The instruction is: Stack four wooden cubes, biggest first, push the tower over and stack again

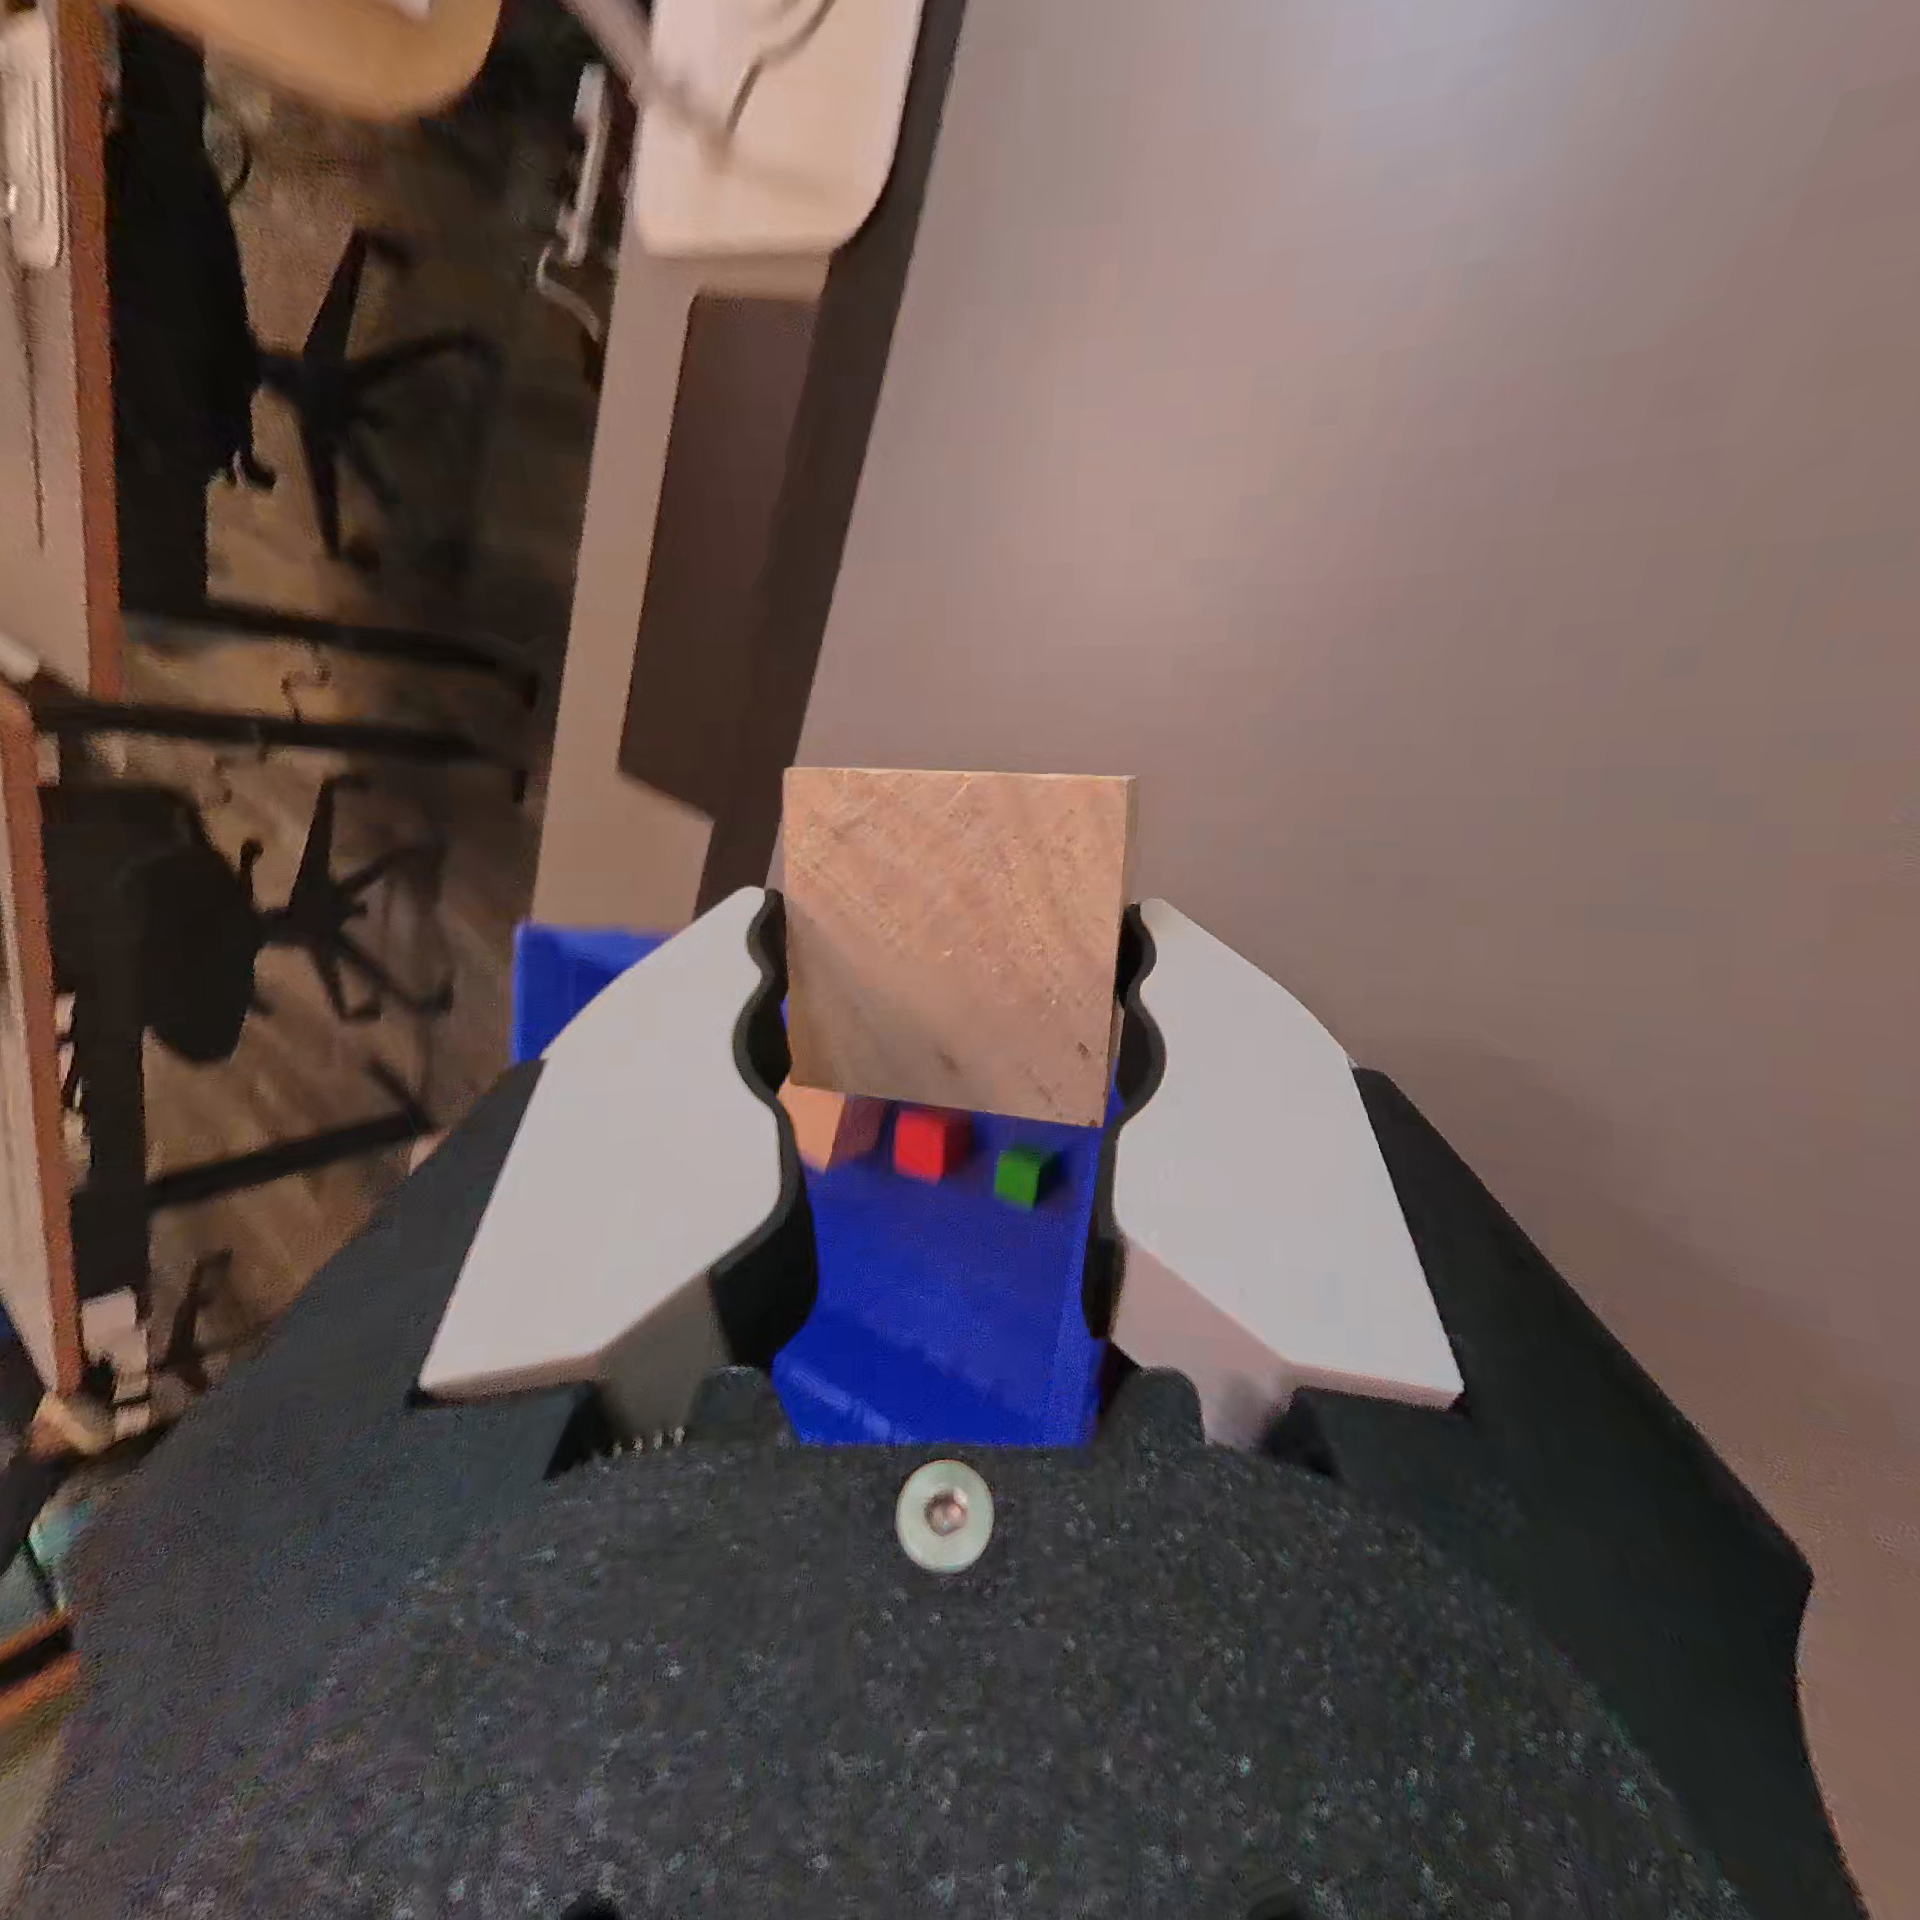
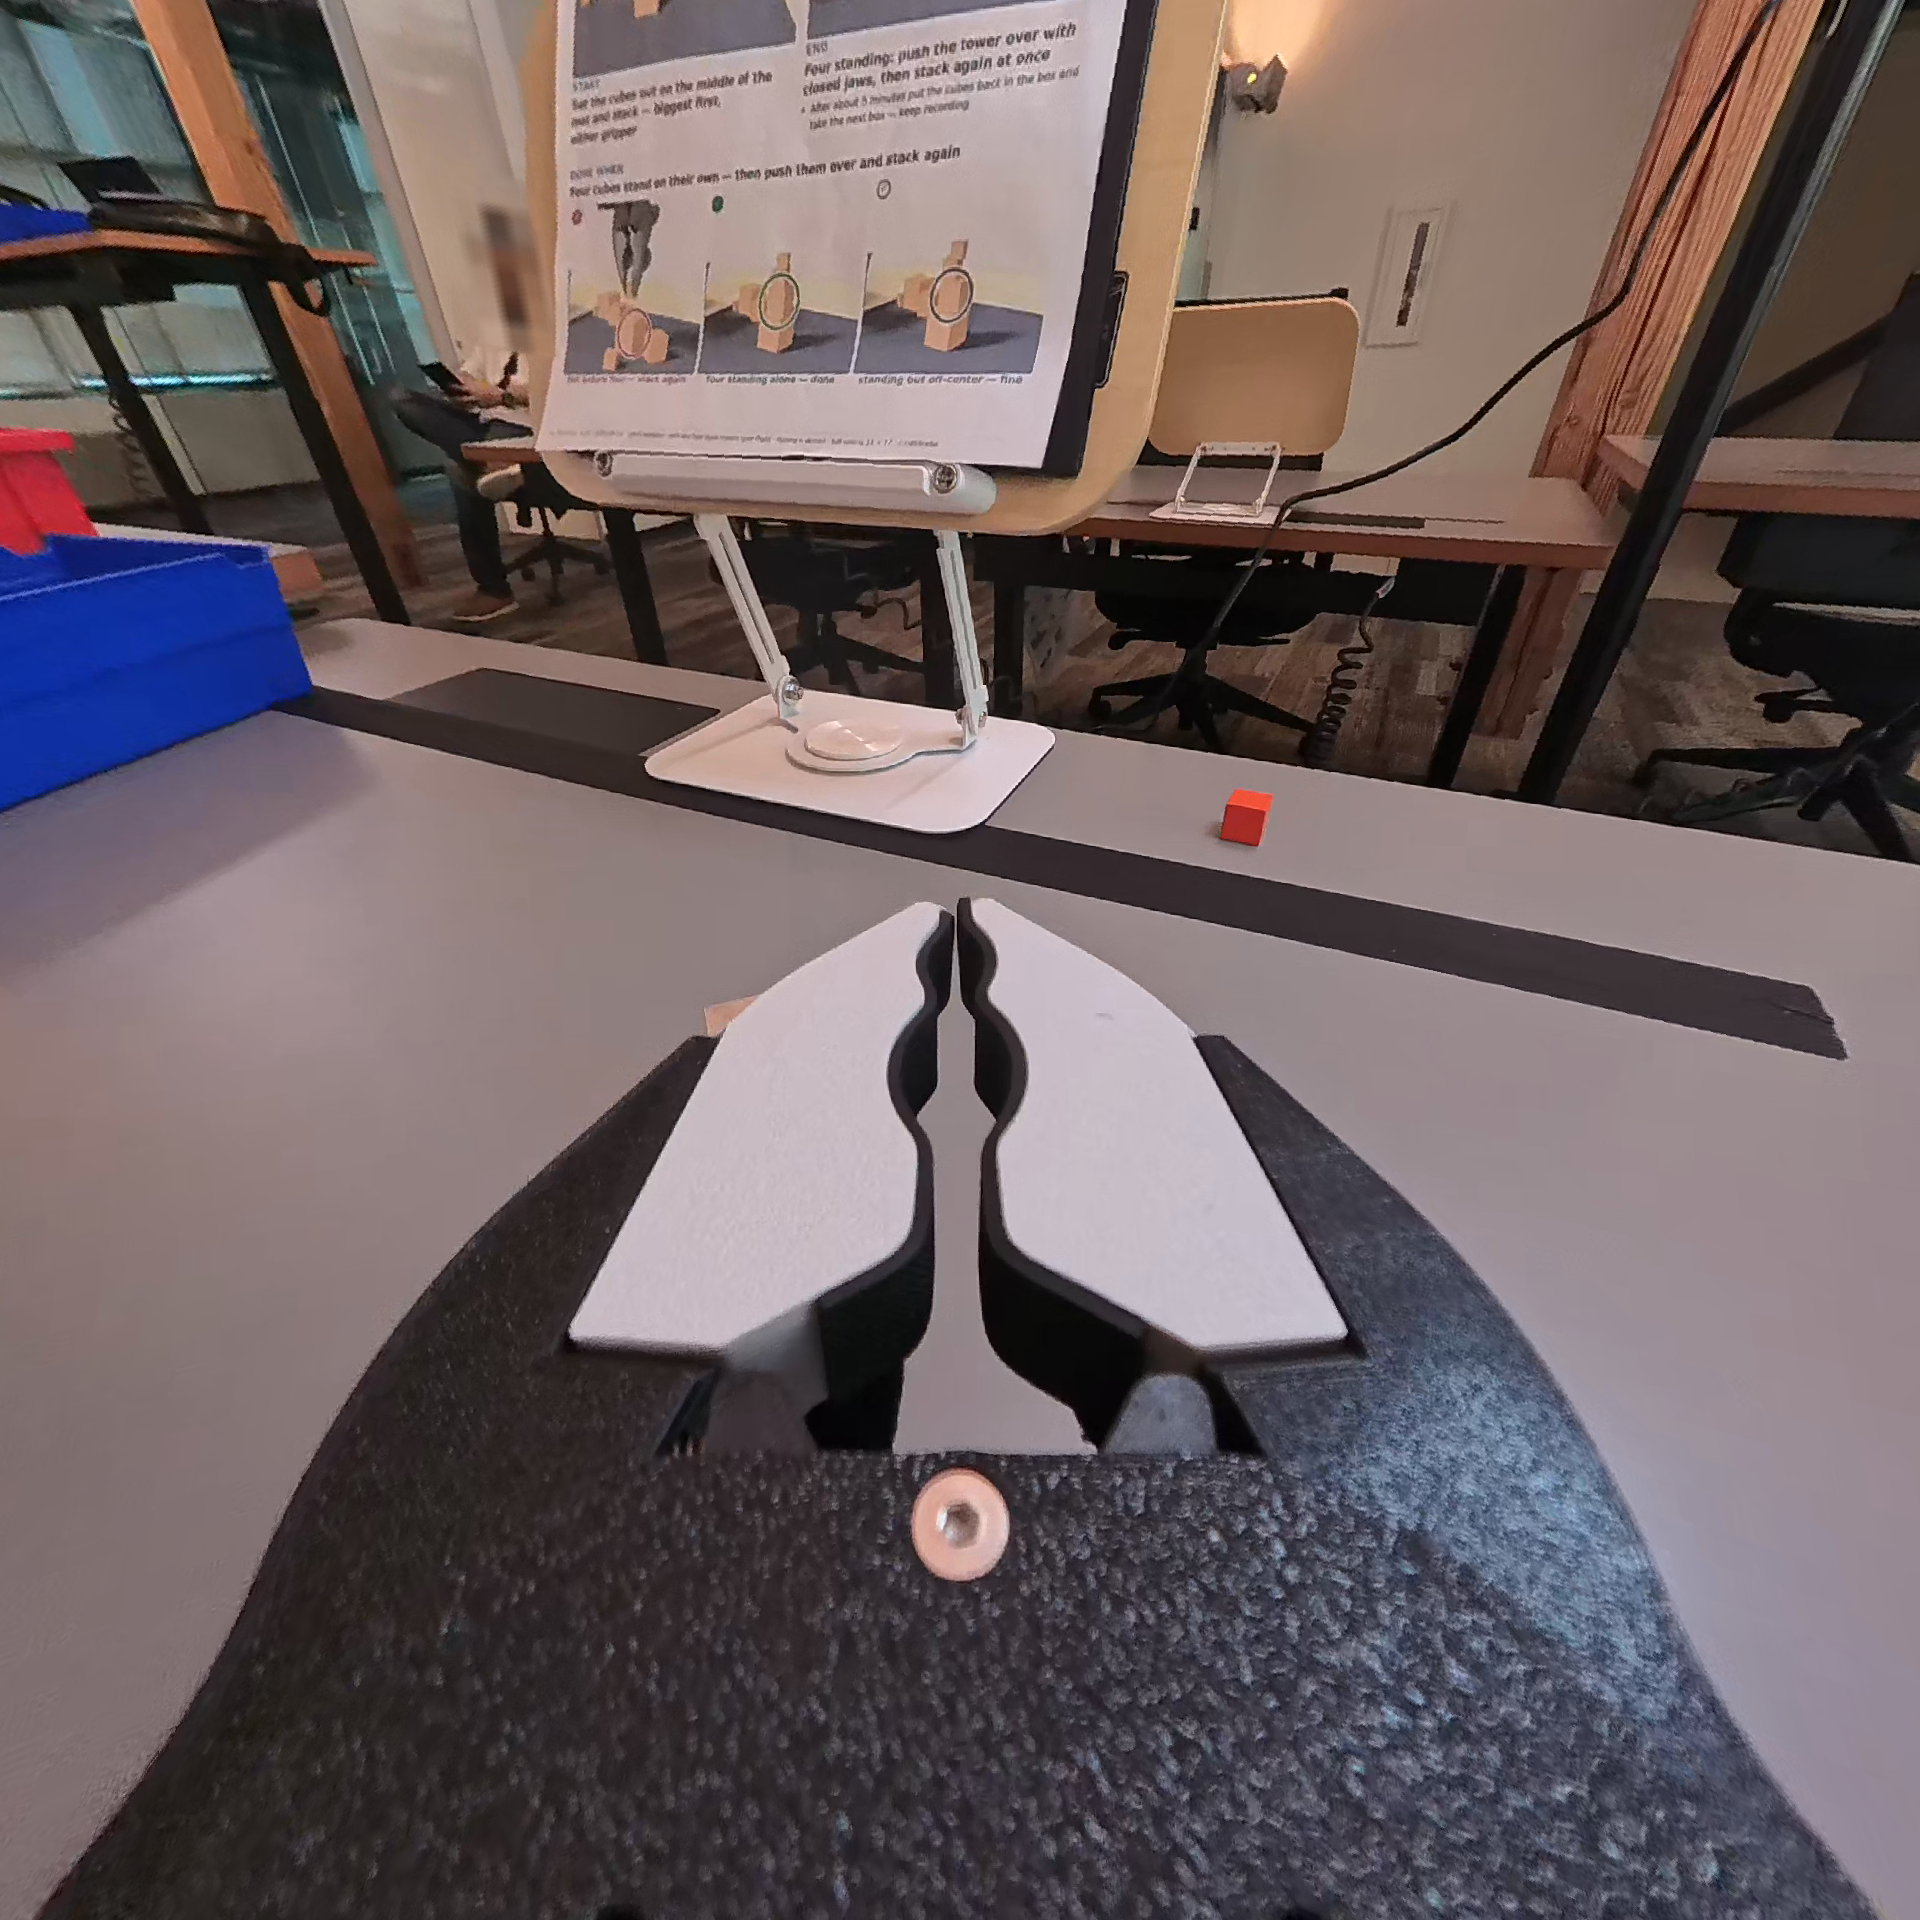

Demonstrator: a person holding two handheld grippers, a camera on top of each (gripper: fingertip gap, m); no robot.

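In the left wrist view my left gripper (image 1: pixel 951 935) is shut on a large plain wooden cube (image 1: pixel 951 940); both black pads press its sides and hold it in the air above a blue bin (image 1: pixel 935 1309). Inside the bin lie a small red cube (image 1: pixel 930 1143), a small green cube (image 1: pixel 1023 1174) and part of another wooden block (image 1: pixel 816 1127). In the right wrist view my right gripper (image 2: pixel 956 920) is shut with nothing between its pads, low over the grey table (image 2: pixel 312 1039). A small red cube (image 2: pixel 1245 817) sits on the table ahead to the right.
A white stand (image 2: pixel 852 769) carrying a board with a printed sheet (image 2: pixel 821 229) stands straight ahead at the table's far edge. A black strip (image 2: pixel 1351 914) runs across the table. A blue bin (image 2: pixel 135 644) is at far left. Office chairs and desks lie beyond. A sliver of a wooden block (image 2: pixel 727 1013) shows by the left finger. There is about 55 cm between the tips of the two grippers.
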